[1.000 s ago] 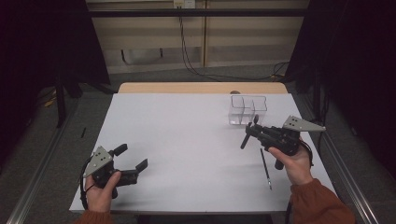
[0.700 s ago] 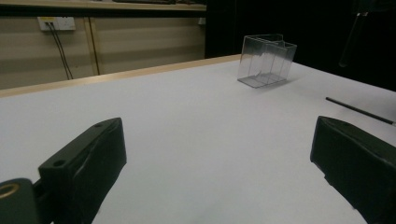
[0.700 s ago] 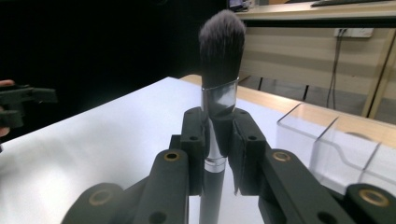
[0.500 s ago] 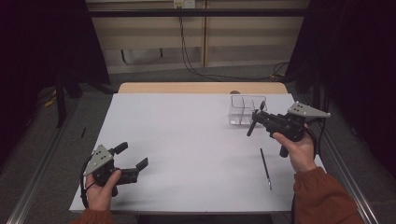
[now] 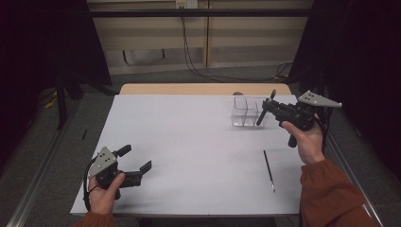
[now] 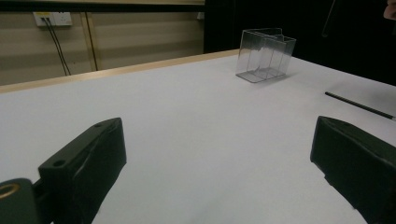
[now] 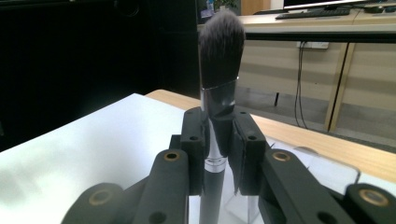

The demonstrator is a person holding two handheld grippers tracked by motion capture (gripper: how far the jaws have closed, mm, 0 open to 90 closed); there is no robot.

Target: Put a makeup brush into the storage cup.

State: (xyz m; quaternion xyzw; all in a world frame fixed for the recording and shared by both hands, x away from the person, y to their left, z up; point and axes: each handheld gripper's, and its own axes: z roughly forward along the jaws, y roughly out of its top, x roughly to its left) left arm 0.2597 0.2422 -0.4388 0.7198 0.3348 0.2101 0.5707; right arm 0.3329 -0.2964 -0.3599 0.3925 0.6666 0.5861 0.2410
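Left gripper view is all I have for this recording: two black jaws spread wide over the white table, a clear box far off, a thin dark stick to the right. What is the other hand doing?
Observer: The right gripper is raised beside the clear box, gripping a makeup brush.
Operator: Is the grip firm?
Observer: In the right gripper view the pads press on the brush's metal collar from both sides, bristles pointing up.
Operator: And the thin stick?
Observer: The high view shows a slim dark pencil-like stick lying flat on the table, nearer the person than the box, untouched.
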